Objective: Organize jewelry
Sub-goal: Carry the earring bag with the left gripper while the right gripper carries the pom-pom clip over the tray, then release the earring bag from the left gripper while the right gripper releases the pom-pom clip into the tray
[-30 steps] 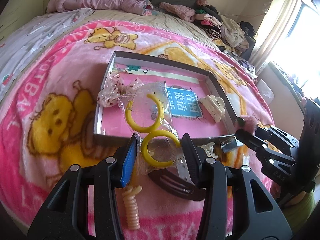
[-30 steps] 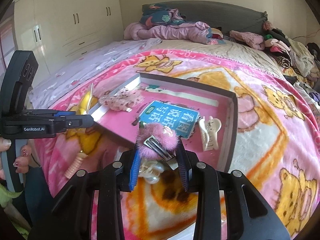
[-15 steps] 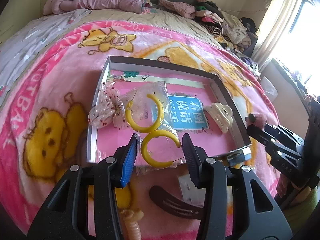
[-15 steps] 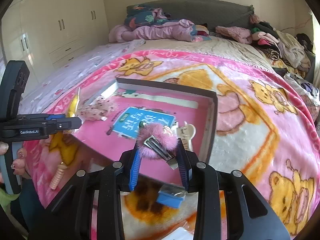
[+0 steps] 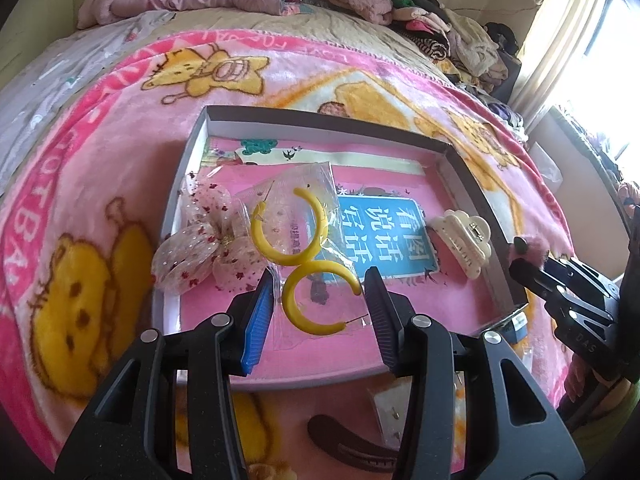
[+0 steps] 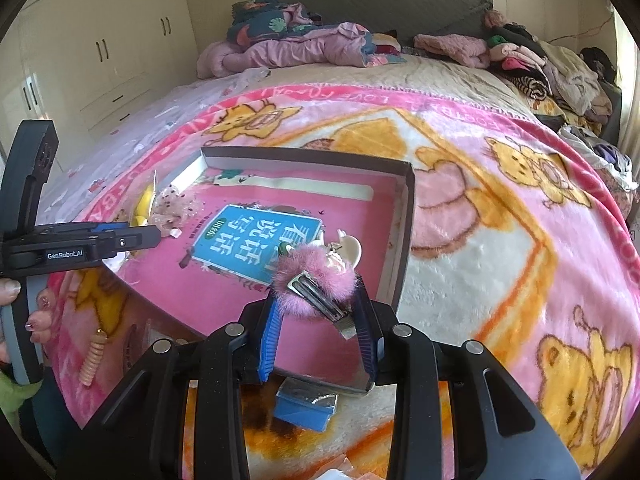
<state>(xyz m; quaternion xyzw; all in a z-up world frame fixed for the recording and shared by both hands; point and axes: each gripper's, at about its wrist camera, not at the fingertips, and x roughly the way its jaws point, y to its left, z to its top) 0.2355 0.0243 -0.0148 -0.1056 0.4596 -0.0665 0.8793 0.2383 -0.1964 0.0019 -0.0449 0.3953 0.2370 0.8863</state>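
My left gripper (image 5: 320, 300) is shut on a clear bag with two yellow hoop earrings (image 5: 320, 267) and holds it over the near left part of a shallow pink-lined box (image 5: 320, 128). In the box lie a sheer dotted bow (image 5: 204, 248), a blue printed card (image 5: 384, 236) and a cream claw clip (image 5: 460, 240). Over the box's near right corner (image 6: 404, 240), my right gripper (image 6: 316, 300) is shut on a pink fluffy hair clip (image 6: 316, 270). The cream claw clip (image 6: 350, 250) sits just behind it. The left gripper (image 6: 132, 236) shows at the left edge.
The box rests on a pink cartoon blanket (image 6: 500, 240) on a bed. A brown hair clip (image 5: 352, 444), a peach coil hair tie (image 6: 92, 360) and a small blue box (image 6: 306, 404) lie on the blanket in front of it. Clothes (image 6: 540, 64) are piled at the far right.
Both grippers have moved forward from the blanket in front of the box to above its near part, each still carrying its item. The loose items on the blanket have slid under and behind them.
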